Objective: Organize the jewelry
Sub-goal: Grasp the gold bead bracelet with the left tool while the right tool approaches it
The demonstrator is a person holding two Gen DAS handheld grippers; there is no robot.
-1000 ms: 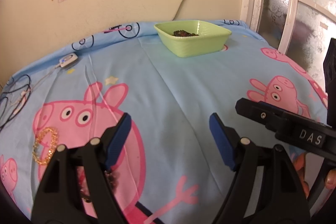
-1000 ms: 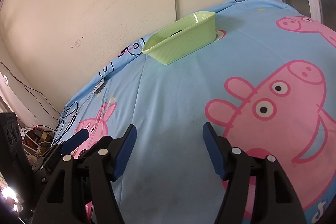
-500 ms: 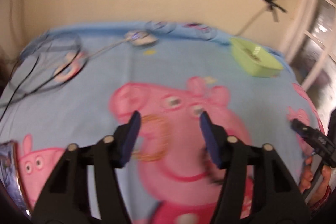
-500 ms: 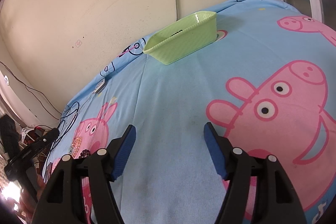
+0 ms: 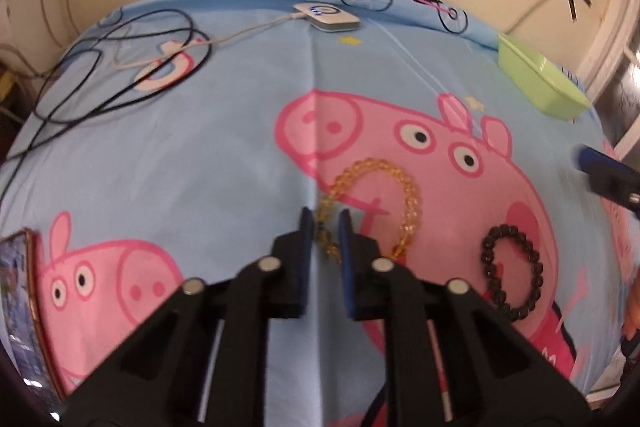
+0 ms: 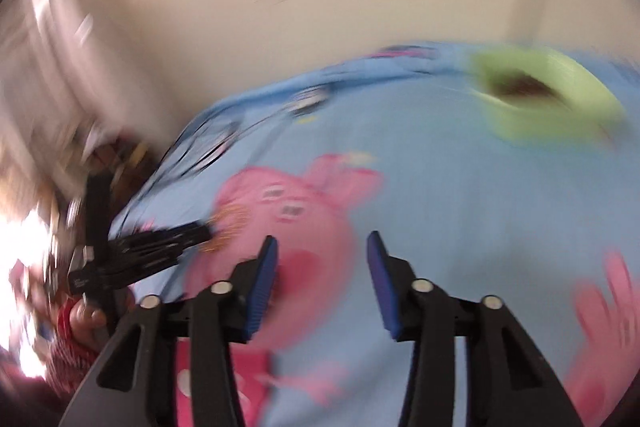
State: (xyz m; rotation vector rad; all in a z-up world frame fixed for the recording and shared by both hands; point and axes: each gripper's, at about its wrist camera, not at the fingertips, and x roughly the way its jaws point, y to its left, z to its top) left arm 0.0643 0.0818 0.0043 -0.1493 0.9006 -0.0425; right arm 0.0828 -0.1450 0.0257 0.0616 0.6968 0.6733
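An amber bead bracelet [image 5: 376, 203] is caught between the closing jaws of the left gripper [image 5: 325, 233] on a blue cartoon-pig bedsheet [image 5: 224, 155]; only the near strand of the loop is taken between the blue pads, and whether it is yet pinched firm cannot be told. A black bead bracelet [image 5: 512, 271] is left lying flat just to the right, apart from the amber one. The green dish [image 5: 540, 83], in which something dark is already seen, is set well away near the far right edge of the bed.

The right gripper [image 6: 322, 273] is shown through heavy blur, its jaws closing with nothing between them and only the sheet beyond.

Several mishaps are judged possible. The round beads could be squeezed out of a narrow pinch, so that the strand is dropped on the way to the dish. A fold of sheet could be nipped along with the beads and dragged upward. The black bracelet could be knocked by the right gripper, and the black cables [image 5: 100, 67] and white charger [image 5: 326, 17] at the far edge could be snagged on a careless swing.
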